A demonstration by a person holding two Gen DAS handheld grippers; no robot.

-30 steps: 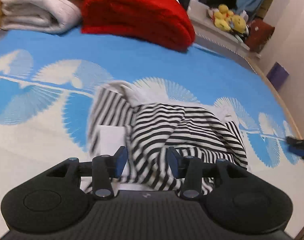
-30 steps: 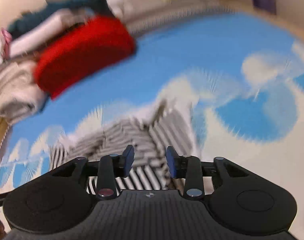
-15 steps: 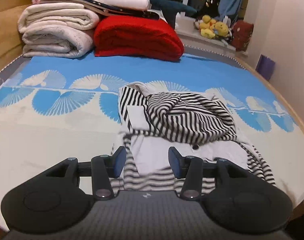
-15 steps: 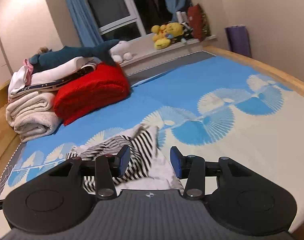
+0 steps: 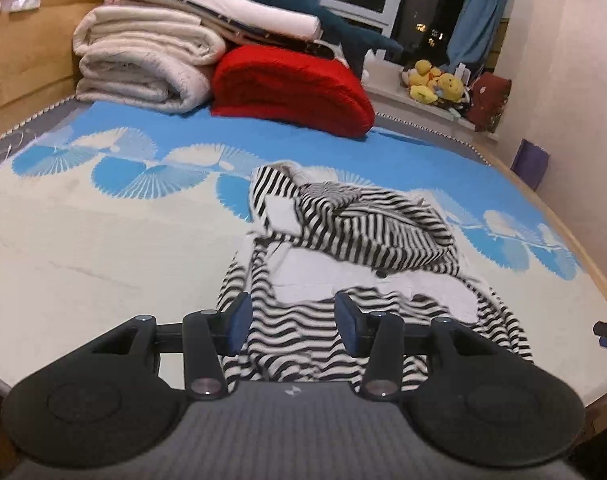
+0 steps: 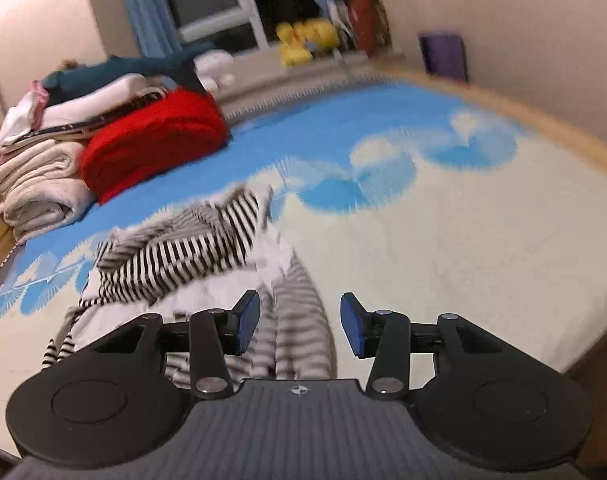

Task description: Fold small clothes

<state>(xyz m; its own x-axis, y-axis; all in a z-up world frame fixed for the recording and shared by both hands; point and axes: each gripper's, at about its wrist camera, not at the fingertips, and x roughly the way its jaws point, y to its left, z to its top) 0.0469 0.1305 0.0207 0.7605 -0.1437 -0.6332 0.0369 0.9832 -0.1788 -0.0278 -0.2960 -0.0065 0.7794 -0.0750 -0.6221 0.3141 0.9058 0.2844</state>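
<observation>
The striped garment (image 5: 355, 256), crumpled at centre frame on the blue-and-white bedspread (image 5: 103, 240), looks light, limp and prone to bunching, so I judge its near hem corners the best hold for my left gripper (image 5: 291, 322) and right gripper (image 6: 299, 326), both wide apart and empty.

My left fingers (image 5: 239, 322) and right fingers (image 6: 247, 322) stand apart with nothing between them, above the near edge of the striped shirt (image 5: 367, 232). The shirt lies crumpled in a raised heap mid-bed, the one bump in my path. To my left the bed (image 5: 83, 248) is bare and flat; to my right it is flat as well, out to the wooden rim (image 6: 543, 128). At the far end a red blanket (image 5: 291, 88) and stacked white blankets (image 5: 143, 68) wall off the head.
</observation>
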